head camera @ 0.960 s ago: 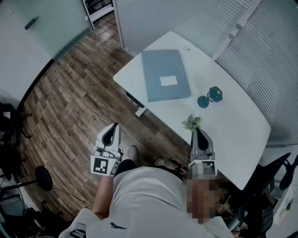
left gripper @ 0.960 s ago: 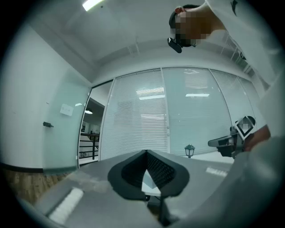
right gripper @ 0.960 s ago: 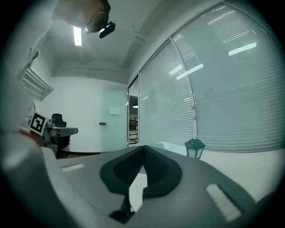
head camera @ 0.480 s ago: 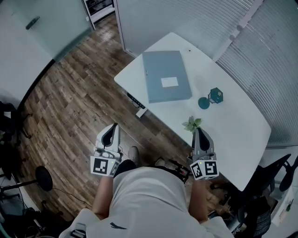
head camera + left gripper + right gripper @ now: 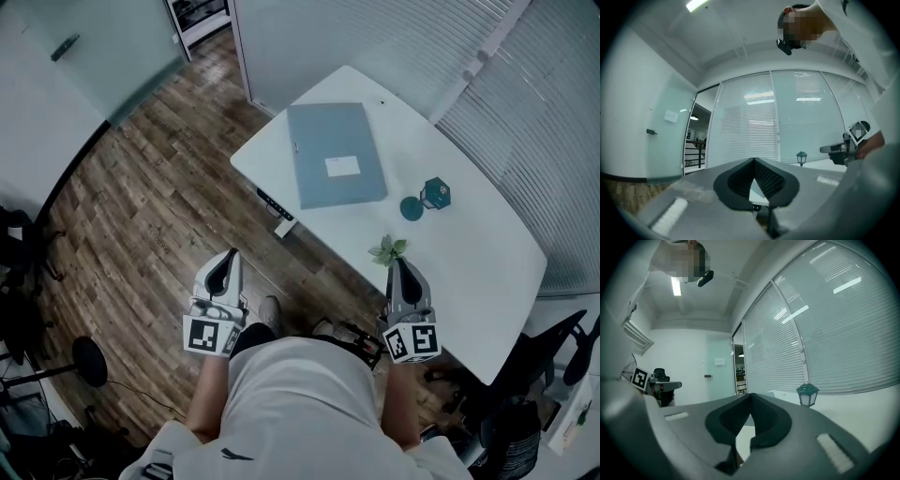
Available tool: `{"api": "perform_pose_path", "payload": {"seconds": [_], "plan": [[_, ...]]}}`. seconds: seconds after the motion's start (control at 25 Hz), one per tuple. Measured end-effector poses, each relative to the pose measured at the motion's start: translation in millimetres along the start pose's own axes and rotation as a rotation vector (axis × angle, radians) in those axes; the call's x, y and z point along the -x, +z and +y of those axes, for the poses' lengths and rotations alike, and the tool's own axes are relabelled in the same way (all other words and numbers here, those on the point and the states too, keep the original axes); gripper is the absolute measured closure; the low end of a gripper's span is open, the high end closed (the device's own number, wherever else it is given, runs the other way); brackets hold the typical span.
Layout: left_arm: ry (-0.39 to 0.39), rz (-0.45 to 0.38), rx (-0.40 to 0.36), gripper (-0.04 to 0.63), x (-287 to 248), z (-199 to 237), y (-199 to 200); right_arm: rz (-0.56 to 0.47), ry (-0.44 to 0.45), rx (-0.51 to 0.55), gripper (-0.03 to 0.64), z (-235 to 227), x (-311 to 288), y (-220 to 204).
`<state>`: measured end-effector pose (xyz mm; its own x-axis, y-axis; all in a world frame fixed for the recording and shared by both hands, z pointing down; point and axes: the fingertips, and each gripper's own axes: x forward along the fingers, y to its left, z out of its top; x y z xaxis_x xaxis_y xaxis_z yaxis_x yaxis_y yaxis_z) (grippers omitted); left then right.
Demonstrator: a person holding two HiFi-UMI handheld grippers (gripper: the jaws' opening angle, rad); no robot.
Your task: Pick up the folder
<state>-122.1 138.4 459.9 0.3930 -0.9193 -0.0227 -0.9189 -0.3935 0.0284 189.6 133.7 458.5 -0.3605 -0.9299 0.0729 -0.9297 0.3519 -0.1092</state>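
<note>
White rounded table with a flat grey-blue rectangular folder lying at its far end.
Both tools hang level, well apart from the folder, jaws pressed together on nothing: the left gripper off the table's side, the right gripper beside a small green plant. A small teal lantern stands between plant and folder.

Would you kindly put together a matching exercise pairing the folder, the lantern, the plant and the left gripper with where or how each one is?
1 folder
2 teal lantern
3 small plant
4 left gripper

A shut, over the wooden floor
B just ahead of the right gripper
C lying flat, white label up
D beside a round teal disc

Pairs: 1-C, 2-D, 3-B, 4-A
</note>
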Motion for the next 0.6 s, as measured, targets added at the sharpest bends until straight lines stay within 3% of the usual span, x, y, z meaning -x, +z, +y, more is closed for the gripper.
{"api": "perform_pose_path", "payload": {"seconds": [0.4, 0.6], "plan": [[-0.011, 0.011, 0.03, 0.595, -14, 19, -3, 0.019, -0.029, 0.012, 0.617, -1, -19, 0], [-0.053, -0.007, 0.064, 0.595, -26, 39, 4, 0.036, -0.066, 0.037, 0.617, 7, -35, 6]]}}
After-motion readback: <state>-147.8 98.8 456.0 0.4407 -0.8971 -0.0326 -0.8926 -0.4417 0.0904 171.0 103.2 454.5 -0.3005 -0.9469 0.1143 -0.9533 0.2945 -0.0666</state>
